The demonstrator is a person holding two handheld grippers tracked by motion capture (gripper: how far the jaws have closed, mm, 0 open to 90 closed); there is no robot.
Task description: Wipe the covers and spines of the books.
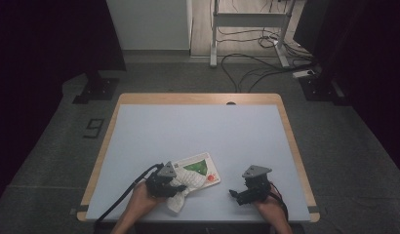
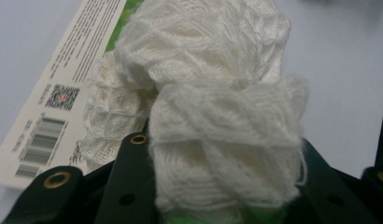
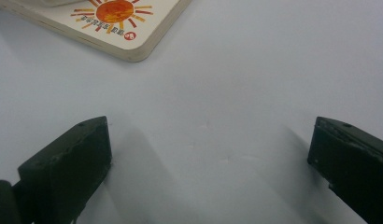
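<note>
White knitted cloth is bunched between the jaws of the left tongs, which are clamped on it near the front edge of the pale blue surface, left of centre. The cloth lies partly over the near-left end of a flat printed card that rests on the surface and angles away to the far right. The right tongs rest near the front edge at the right, jaws wide apart with bare surface between them, close to the card's near-right corner but not touching it. Open room lies across the whole far half of the surface and along both side edges, where a wooden rim shows. The left gripper view gives the cloth's ribbed weave and the card's barcode and small print; the right gripper view gives the card's rounded corner and an orange sun printed on it.
</note>
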